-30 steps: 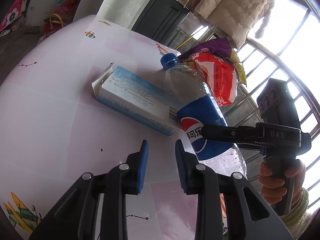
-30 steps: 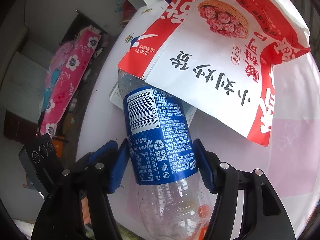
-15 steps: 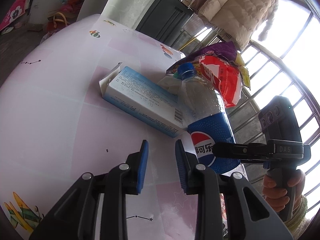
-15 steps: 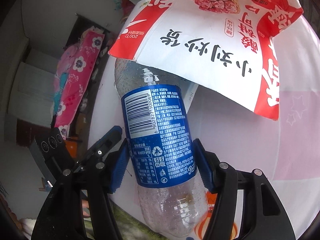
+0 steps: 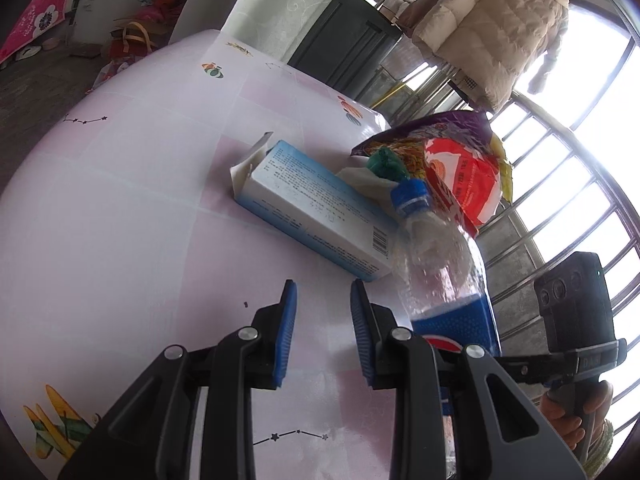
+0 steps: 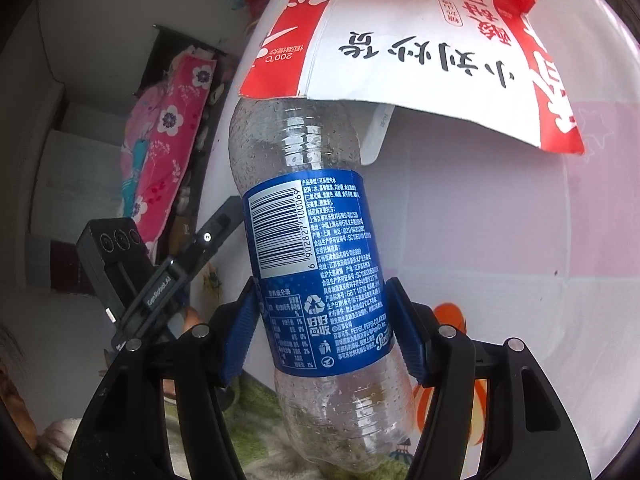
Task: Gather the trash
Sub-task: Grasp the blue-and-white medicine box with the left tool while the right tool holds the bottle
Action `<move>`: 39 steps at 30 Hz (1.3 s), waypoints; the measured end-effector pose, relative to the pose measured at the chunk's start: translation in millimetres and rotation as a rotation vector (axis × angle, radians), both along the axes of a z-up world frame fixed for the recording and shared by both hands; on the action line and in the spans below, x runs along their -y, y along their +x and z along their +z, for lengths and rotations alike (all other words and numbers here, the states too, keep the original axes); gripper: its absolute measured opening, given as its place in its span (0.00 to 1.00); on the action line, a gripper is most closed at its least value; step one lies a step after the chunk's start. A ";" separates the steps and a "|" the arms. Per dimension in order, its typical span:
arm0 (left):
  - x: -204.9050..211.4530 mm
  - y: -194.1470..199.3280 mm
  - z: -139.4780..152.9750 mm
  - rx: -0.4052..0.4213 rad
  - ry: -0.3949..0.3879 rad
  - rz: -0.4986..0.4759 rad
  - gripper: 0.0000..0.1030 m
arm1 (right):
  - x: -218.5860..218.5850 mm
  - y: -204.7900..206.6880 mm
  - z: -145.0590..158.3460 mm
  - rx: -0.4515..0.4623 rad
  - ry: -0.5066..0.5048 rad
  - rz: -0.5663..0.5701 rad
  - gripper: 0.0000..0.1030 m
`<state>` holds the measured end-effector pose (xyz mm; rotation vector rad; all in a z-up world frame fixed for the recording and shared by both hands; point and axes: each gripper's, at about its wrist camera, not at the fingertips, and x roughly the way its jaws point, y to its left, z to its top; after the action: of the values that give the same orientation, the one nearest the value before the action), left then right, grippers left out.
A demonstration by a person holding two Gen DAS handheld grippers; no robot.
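With our right tongs (image 6: 324, 332) clamped on the empty cola bottle (image 6: 316, 264) above the tabletop (image 5: 120, 208) edge, we keep it clear of the snack bag (image 6: 420, 40), left tongs (image 5: 322, 336) apart and idle.

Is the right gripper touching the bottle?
Touching. In the right wrist view, both blue pads of the right gripper press against the bottle label's sides.

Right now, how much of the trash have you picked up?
Nothing looks put away yet; no bin is in view. The right gripper is clamped on the empty cola bottle. The left gripper holds nothing. The blue-and-white box, red snack bag and purple bag are left on the table.
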<state>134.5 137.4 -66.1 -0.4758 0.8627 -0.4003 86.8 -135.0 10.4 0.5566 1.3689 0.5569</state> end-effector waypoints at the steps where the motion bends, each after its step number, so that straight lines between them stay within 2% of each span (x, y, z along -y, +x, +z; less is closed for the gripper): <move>1: -3.0 1.0 0.6 0.001 -0.001 0.007 0.26 | 1.4 -3.2 -0.6 -0.005 0.004 -0.001 0.57; 6: -13.9 8.9 4.2 -0.006 -0.001 0.042 0.26 | 15.6 -19.0 -1.4 -0.017 0.045 -0.030 0.57; 10: -14.4 24.6 18.2 0.017 -0.026 0.044 0.26 | 30.6 -30.1 1.8 -0.001 0.053 -0.063 0.57; 13: -6.4 50.7 29.2 0.038 -0.040 0.034 0.26 | 36.9 -32.2 3.2 0.006 0.046 -0.078 0.57; 16: 3.8 86.8 28.4 0.004 -0.059 0.047 0.26 | 41.4 -30.8 5.1 0.027 0.036 -0.089 0.57; 20: 30.0 133.4 17.1 -0.045 0.024 0.031 0.26 | 39.6 -31.5 3.6 0.045 0.055 -0.099 0.57; 23: 52.7 147.4 7.9 -0.050 0.086 -0.021 0.26 | 58.0 -34.0 -0.7 0.056 0.059 -0.111 0.57; 26: 71.0 144.8 2.6 -0.019 0.175 -0.090 0.26 | 68.1 -39.8 -2.3 0.057 0.076 -0.131 0.57; 29: 70.6 130.8 1.2 0.033 0.222 -0.143 0.26 | 81.4 -46.2 1.2 0.063 0.085 -0.148 0.57; 34: 61.6 99.2 0.3 0.082 0.267 -0.242 0.26 | 89.8 -46.2 1.2 0.066 0.102 -0.162 0.57; 39: 46.3 63.7 -0.9 0.081 0.248 -0.274 0.26 | 86.0 -48.5 7.3 0.086 0.107 -0.168 0.56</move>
<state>198.2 91.1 -67.0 -0.1108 0.8879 -0.5514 38.3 -221.0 17.6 0.7195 1.2034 0.5137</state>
